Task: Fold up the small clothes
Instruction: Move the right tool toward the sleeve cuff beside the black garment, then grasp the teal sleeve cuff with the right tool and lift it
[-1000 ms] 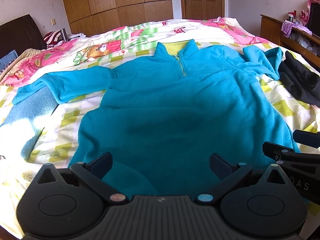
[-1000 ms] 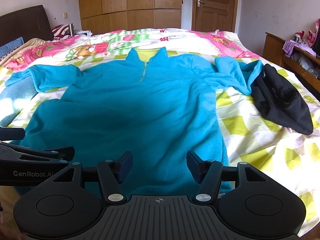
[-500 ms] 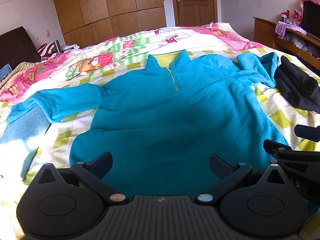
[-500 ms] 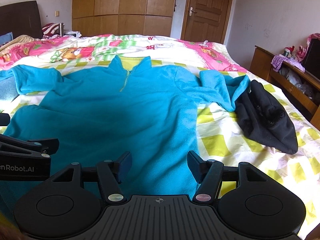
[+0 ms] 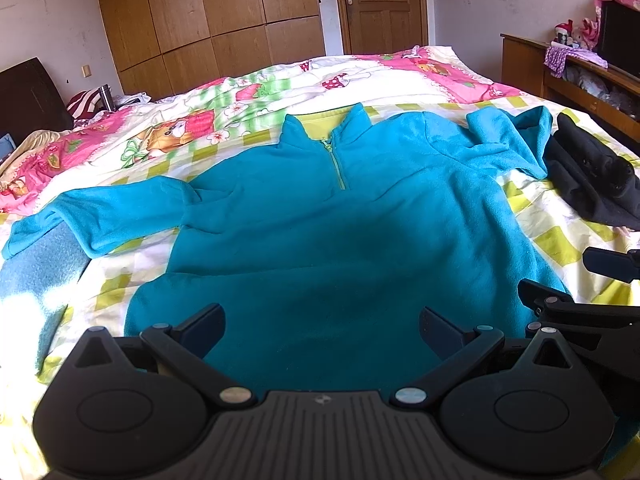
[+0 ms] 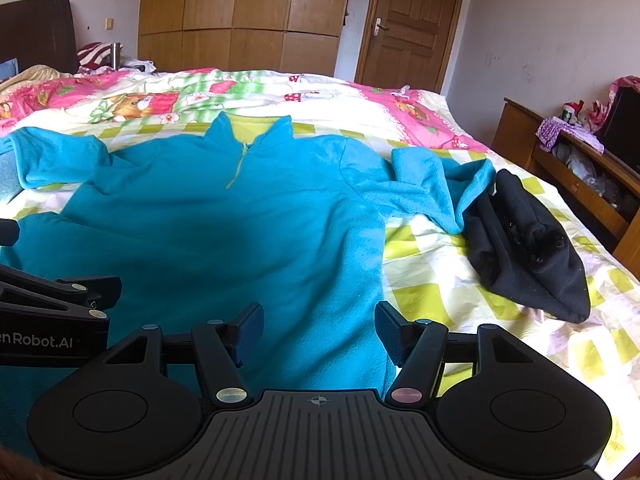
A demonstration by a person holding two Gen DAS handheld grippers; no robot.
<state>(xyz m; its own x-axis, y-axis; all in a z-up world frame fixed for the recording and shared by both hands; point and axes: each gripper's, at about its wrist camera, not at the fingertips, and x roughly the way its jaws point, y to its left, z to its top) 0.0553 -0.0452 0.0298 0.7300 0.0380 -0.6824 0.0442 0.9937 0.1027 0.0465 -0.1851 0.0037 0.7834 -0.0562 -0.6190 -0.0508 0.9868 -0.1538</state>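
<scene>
Fleece top flat on bed, hem hidden behind both tongs, apparently unclamped, spread apart.

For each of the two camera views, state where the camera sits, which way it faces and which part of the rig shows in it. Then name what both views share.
Left wrist: sits on the left gripper, above the near hem, facing up the bed along the blue fleece top; its own open fingers show, and the other gripper at the right edge.
Right wrist: sits on the right gripper, above the hem's right part, facing the same way; its open fingers show, and the other gripper at the left edge.
Shared: the top, the black garment, the wooden door.
</scene>
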